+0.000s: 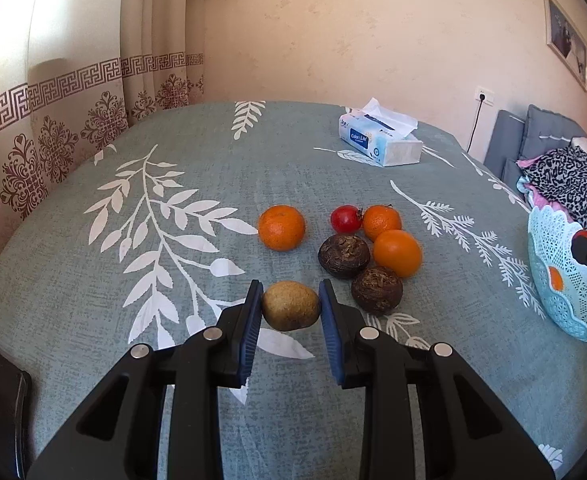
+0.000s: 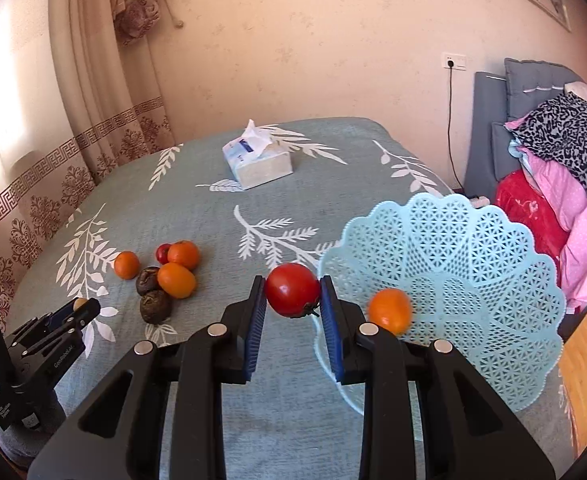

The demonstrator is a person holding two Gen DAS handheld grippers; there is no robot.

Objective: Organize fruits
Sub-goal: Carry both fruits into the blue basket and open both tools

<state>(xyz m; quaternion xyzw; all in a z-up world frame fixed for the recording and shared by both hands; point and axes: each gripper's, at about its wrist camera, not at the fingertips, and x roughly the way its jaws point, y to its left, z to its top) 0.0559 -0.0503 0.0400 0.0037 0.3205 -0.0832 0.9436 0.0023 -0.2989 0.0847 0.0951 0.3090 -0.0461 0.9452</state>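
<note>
Left gripper (image 1: 291,306) jaws clamping kiwi (image 1: 291,306), right gripper (image 2: 292,295) jaws clamping tomato (image 2: 292,289) beside basket (image 2: 473,264)

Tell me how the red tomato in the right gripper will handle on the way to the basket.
The tomato looks smooth and glossy, so it may slip between the fingers. It probably bruises if squeezed harder. Being round, it will likely roll once dropped into the basket.
</note>
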